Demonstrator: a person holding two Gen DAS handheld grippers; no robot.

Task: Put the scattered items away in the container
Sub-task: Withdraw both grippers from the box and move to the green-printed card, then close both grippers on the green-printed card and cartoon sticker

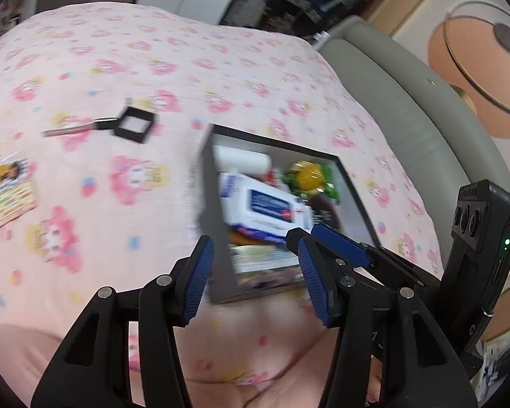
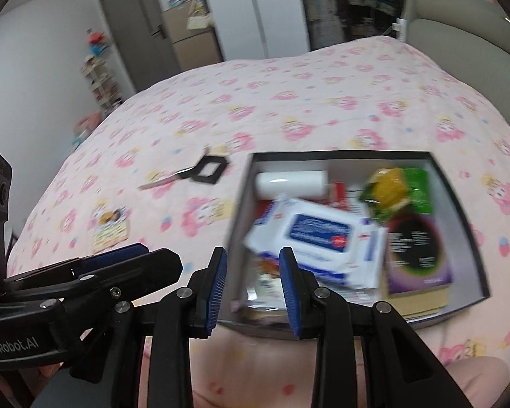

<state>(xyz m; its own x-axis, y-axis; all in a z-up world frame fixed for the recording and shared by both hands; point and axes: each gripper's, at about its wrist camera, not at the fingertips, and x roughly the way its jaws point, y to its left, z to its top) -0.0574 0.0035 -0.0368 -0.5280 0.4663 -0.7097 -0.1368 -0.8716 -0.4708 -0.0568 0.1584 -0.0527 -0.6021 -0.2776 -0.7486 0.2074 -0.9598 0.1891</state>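
While the left wrist view is blurring, the left gripper (image 1: 253, 273) is hovering with its jaws moderately apart and nothing between the blue pads, above the near corner of the dark box (image 1: 357, 183) that is sitting on the pink flowered bedspread (image 1: 153, 68). Inside the box a white and blue wipes pack (image 1: 265, 204) is lying on top, a white roll (image 1: 241, 161) behind it and a green and yellow packet (image 1: 311, 176) to the right. Out on the bedspread, well apart from the box, a small black square frame (image 1: 134, 124) is lying with a thin metal tool (image 1: 68, 130) just beside it, and a small printed sachet (image 1: 12, 193) is resting further left. The right gripper (image 1: 336, 246) is showing just beside the left one.

In the right wrist view, the right gripper (image 2: 253, 285) is hanging over the box (image 2: 459, 183) at its near left corner, jaws narrowly apart and gripping nothing. The wipes pack (image 2: 319, 234) is lying tilted on the other contents, beside a dark purple booklet (image 2: 416, 255). The frame (image 2: 210, 169) and the sachet (image 2: 111, 227) are lying on the bedspread (image 2: 323, 102) left of the box
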